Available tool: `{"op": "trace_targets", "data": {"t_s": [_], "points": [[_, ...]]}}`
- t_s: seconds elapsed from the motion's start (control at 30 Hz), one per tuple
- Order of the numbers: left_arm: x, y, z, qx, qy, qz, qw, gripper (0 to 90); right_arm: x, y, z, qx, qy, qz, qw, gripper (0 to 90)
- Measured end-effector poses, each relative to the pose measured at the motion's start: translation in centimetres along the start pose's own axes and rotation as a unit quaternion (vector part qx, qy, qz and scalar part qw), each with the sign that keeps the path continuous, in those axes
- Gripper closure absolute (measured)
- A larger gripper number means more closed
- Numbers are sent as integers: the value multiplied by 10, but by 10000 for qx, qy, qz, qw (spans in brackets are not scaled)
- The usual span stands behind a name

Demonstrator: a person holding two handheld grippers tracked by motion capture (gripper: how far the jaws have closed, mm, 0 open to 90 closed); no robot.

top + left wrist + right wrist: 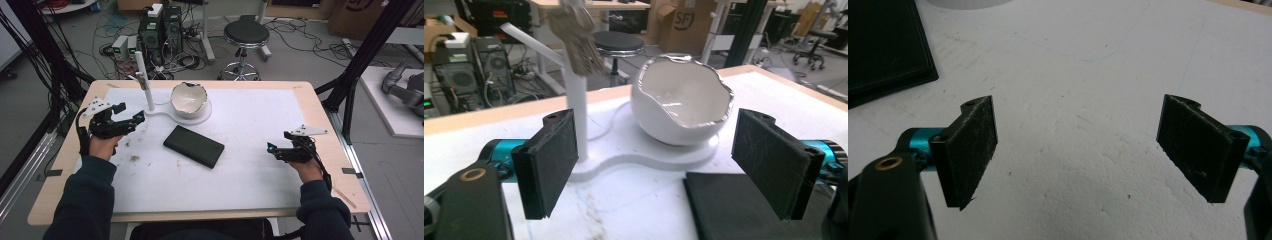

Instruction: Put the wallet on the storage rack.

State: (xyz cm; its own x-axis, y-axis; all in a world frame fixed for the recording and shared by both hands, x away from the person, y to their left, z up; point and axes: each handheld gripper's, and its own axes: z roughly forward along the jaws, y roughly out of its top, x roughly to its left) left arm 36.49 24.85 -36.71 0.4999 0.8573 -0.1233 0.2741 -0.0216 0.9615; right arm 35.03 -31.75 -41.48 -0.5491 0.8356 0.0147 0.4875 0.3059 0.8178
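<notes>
Both sets of jaws stand wide with nothing between them. My left gripper [131,118] sits at the left of the frame, facing the white eggshell bowl [188,98] on its stand [200,117], upper centre of the tabletop [320,125]. I judge it brittle, glossy and slippery; I'd grip across the rim, gently.

A light wooden table [320,107] carries a white mat [250,165]. On the mat, a black case [194,146] lies mid-table; a white stand [192,117] sits near the far edge.
</notes>
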Motion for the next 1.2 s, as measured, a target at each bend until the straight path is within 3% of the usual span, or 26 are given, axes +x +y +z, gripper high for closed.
{"op": "trace_targets", "data": {"t_s": [0.23,0.3,0.37,0.47,0.67,0.73,0.83,1.0,1.07,1.2], "points": [[-17,-22,1,230,-289,-81,9993,184,3,2,3,0,103,-43,9999,164],[-20,-31,4,449,-518,-267,9973,197,6,2,4,-7,116,-7,9999,164],[-22,-39,10,739,-620,-346,9947,212,7,2,4,1,250,-16,9997,164],[-27,-46,17,1005,-731,-275,9919,213,12,3,6,19,332,-108,9994,165],[-41,-53,25,1273,-905,-183,9876,215,19,4,3,-25,371,-293,9989,165],[-45,-56,28,1385,-943,-77,9858,241,21,4,3,-81,379,-328,9987,165],[-46,-58,34,1475,-1036,-92,9836,302,25,4,5,-48,401,-375,9985,165],[-47,-63,46,1688,-1004,-92,9805,407,30,5,9,-38,469,-387,9981,165],[-48,-65,52,1784,-881,-74,9800,408,32,6,12,-15,480,-410,9980,165],[-49,-70,61,2017,-753,11,9765,373,37,7,15,16,532,-462,9975,165]]}}
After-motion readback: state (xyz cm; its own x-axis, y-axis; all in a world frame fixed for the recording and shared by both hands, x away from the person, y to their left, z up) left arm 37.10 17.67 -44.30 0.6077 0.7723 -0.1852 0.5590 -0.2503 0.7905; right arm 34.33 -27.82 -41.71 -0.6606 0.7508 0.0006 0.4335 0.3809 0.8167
